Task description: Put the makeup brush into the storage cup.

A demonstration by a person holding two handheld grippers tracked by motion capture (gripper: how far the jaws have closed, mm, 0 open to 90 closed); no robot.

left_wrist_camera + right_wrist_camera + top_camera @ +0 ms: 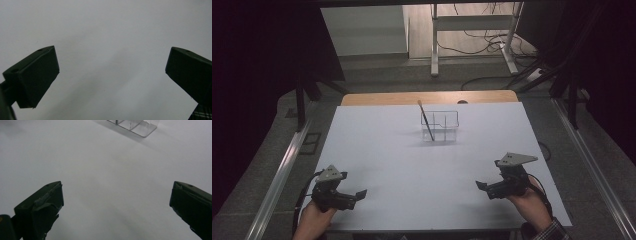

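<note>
Far beyond both gaping tongs [358, 193] [481, 185], a brush [426, 119] leans in the clear organizer [440, 126].

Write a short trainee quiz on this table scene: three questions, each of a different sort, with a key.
1. True or false: the brush lies flat on the white table.
2. Multiple choice: the clear organizer sits (A) at the near edge by the hands, (B) toward the far middle of the table, (C) on the floor.
3. Fill in: the left gripper and the right gripper both have their jaws ____ and hold nothing.

Key:
1. False. It leans upright in the organizer's left compartment.
2. B.
3. Open. Each gripper view shows a wide gap with bare table between the jaws.
</note>
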